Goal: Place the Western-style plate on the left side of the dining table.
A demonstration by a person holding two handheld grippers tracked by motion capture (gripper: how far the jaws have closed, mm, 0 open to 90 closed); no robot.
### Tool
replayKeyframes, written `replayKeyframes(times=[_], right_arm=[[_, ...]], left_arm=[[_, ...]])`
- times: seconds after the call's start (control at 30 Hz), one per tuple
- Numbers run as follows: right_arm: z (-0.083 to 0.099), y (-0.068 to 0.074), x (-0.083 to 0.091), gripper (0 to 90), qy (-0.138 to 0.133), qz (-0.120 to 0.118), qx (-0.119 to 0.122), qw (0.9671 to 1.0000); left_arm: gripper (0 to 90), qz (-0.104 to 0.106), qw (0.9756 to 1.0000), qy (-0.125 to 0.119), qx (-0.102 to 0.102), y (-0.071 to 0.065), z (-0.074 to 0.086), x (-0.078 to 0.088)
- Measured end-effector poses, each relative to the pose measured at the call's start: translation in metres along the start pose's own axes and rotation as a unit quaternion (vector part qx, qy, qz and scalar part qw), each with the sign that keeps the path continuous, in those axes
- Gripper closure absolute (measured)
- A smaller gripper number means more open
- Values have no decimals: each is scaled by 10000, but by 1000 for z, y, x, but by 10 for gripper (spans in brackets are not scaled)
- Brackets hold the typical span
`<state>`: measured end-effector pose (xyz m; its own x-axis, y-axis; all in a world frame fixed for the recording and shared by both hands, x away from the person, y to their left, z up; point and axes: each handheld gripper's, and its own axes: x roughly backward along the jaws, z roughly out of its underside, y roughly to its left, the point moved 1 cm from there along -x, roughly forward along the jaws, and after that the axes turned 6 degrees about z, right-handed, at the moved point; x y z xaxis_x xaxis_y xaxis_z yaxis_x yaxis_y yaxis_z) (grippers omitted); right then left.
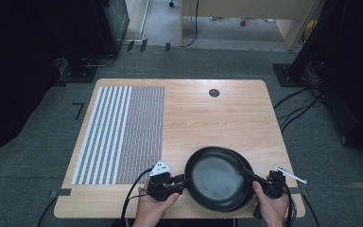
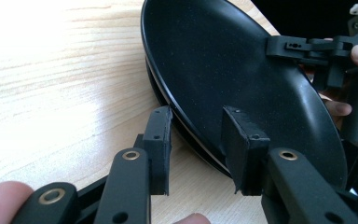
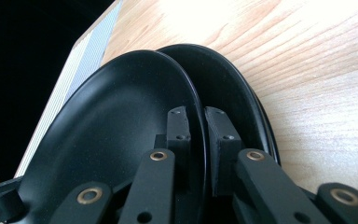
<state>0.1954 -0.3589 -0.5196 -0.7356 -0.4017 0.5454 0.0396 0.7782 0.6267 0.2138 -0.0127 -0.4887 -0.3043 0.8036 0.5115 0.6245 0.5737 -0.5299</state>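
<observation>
Near edge of table [image 1: 194, 109], person's side: two hands, one gripper each. Right gripper [image 3: 196, 135] is pinched on the rim of the upper black plate [image 3: 121, 140]; pads sit on either side of the rim with no gap visible. In the high view the right gripper [image 1: 260, 179] meets the plate's right edge. Left gripper [image 2: 198, 140] straddles the left rim of the same plate [image 2: 242, 79], one jaw under, one over. A gap shows between the under jaw and the rim, so the pads do not yet press; jaws part-spread.

The upper plate [image 1: 216, 177] is tilted, lifted off a second black plate [image 3: 233, 93] lying beneath it and offset slightly to the right, flat on the wood. In the left gripper view the lower plate's edge [image 2: 168, 105] shows just under the raised rim.

Progress, as judged: separating the stack is under way. Done: right-side grip, upper plate raised at an angle. Left: closing the left jaws on the rim, lifting clear, setting it down elsewhere.

Farther out: striped mat [image 1: 120, 135] on the table's left half, well apart from the plates. Round dark grommet [image 1: 214, 92] near the far edge.

Counts: plates 2; grippers 2; mats 1; grommets 1.
</observation>
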Motion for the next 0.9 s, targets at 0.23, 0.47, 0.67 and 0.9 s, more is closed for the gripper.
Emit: replayKeyframes(times=[0.23, 0.47, 0.67, 0.9], right_arm=[[-1, 5, 8, 851, -243, -144, -235, 9993], [-1, 11, 11, 858, -303, -213, -277, 9989], [-1, 14, 8, 859, -267, -310, -377, 9985], [-6, 24, 8, 859, -279, -453, -425, 9977]], left_arm=[[662, 76, 9998, -24, 188, 4, 1, -1], [681, 56, 9995, -93, 308, 7, 0, 1], [682, 24, 9993, -201, 325, 7, -4, 8], [682, 32, 9990, -342, 288, 6, -13, 20]])
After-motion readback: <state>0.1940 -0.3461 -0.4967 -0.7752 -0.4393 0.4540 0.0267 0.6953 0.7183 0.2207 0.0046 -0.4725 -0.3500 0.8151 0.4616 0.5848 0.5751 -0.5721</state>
